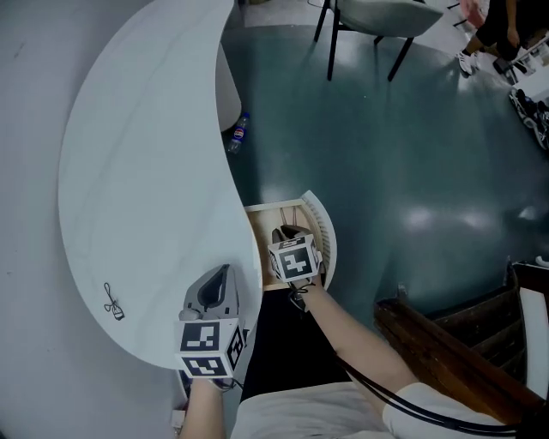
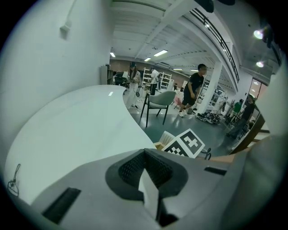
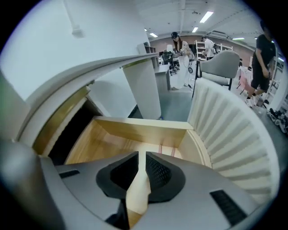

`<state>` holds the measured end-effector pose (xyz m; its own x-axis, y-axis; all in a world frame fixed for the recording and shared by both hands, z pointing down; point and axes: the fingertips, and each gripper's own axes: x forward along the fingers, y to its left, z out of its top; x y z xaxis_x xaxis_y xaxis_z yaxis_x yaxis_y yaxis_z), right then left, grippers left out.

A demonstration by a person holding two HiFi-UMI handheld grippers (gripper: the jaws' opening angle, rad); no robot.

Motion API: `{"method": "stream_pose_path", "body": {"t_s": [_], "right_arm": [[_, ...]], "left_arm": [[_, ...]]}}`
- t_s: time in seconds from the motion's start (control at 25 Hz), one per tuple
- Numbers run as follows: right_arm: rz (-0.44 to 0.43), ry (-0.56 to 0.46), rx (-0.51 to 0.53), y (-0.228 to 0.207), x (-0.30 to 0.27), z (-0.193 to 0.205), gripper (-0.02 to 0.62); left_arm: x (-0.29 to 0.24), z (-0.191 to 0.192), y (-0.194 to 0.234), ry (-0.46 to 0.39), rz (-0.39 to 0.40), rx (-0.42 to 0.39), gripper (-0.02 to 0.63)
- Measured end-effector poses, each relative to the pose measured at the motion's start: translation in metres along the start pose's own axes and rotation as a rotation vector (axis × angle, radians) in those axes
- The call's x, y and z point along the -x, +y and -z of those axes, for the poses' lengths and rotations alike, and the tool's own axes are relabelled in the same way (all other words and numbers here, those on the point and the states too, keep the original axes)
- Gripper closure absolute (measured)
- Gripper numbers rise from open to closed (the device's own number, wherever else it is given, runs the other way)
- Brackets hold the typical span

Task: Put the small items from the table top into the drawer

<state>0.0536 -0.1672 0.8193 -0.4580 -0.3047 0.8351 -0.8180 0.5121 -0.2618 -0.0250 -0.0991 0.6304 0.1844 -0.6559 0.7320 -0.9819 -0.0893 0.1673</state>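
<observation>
A small black wire item (image 1: pixel 112 302) lies on the curved white table top (image 1: pixel 146 171) near its left edge; it also shows in the left gripper view as the wire item (image 2: pixel 13 182). My left gripper (image 1: pixel 221 273) rests on the table's near rim, shut and empty (image 2: pixel 145 155). The drawer (image 1: pixel 319 221) stands pulled out under the table edge, with a ribbed white front and a wooden inside. My right gripper (image 1: pixel 287 231) hangs over it. Its jaws (image 3: pixel 145 155) stand a narrow slit apart with nothing between them. Two thin pink strips (image 3: pixel 167 149) lie on the drawer floor.
A plastic bottle (image 1: pixel 238 133) lies on the dark floor by the table's base. A chair (image 1: pixel 369 26) stands at the back, and a dark wooden frame (image 1: pixel 463 351) at the right. People walk in the far room (image 2: pixel 195 90).
</observation>
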Motion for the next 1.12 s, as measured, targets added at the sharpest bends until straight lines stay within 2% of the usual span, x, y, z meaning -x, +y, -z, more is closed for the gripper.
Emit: {"method": "stream_pose_path", "body": {"t_s": [0.24,0.4,0.6,0.84,1.12], "right_arm": [[-0.052,-0.08,0.052,0.016,0.053,-0.018,0.534],[-0.084,-0.126,0.087,0.028,0.111,-0.018,0.534],[-0.121,-0.214,0.132,0.041,0.187,-0.028,0.534],[-0.139,-0.311,0.179,0.06,0.266,-0.04,0.534],[-0.174,-0.409,0.173,0.078,0.337,-0.044,0.534]], "left_arm": [[0.042,0.006,-0.013,-0.052,-0.067,0.036,0.587],[0.079,0.015,-0.027,-0.071,-0.093,0.056,0.588],[0.118,0.008,-0.046,-0.164,-0.113,0.072,0.588],[0.154,-0.012,-0.067,-0.244,-0.125,0.045,0.587],[0.191,-0.024,-0.092,-0.305,-0.137,0.01,0.588]]}}
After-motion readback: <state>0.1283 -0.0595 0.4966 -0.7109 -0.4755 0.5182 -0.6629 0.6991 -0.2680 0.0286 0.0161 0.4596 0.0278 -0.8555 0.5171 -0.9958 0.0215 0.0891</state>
